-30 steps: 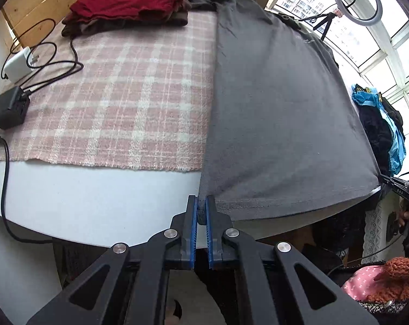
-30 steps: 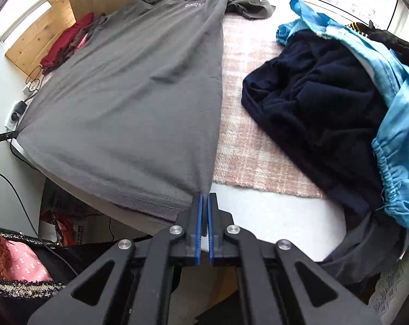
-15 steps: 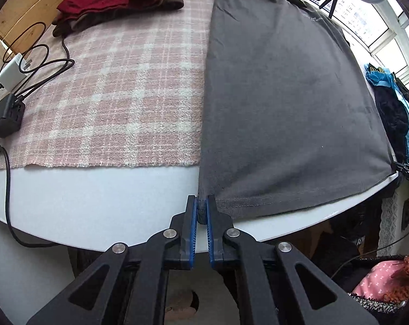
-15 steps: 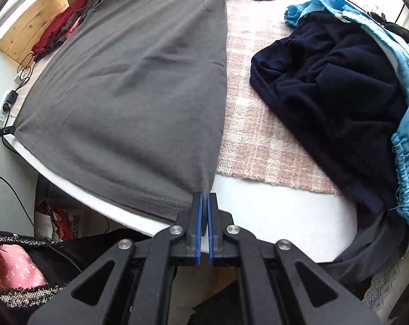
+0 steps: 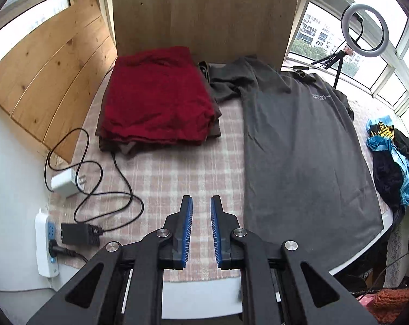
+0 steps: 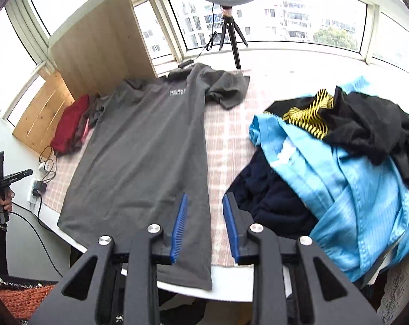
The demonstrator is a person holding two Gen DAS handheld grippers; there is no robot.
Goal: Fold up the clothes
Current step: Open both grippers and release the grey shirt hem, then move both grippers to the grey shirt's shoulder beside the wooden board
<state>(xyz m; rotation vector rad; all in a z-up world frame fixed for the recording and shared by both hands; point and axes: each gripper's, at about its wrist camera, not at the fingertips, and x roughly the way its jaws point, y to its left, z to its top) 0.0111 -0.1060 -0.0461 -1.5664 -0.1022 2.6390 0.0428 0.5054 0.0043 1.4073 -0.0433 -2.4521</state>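
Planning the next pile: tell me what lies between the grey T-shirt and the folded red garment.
Only bare pink plaid cloth separates the grey T-shirt from the folded red garment, seen in the left wrist view.

Our left claw (image 5: 201,231) and right claw (image 6: 205,226) look alike: matte black angular arms with triangular cut-outs, round silver screw heads at the joints, and ribbed blue pads lining the inner face of each finger. In the right wrist view, our left hand (image 6: 2,203) emerges from a dark patterned sleeve.
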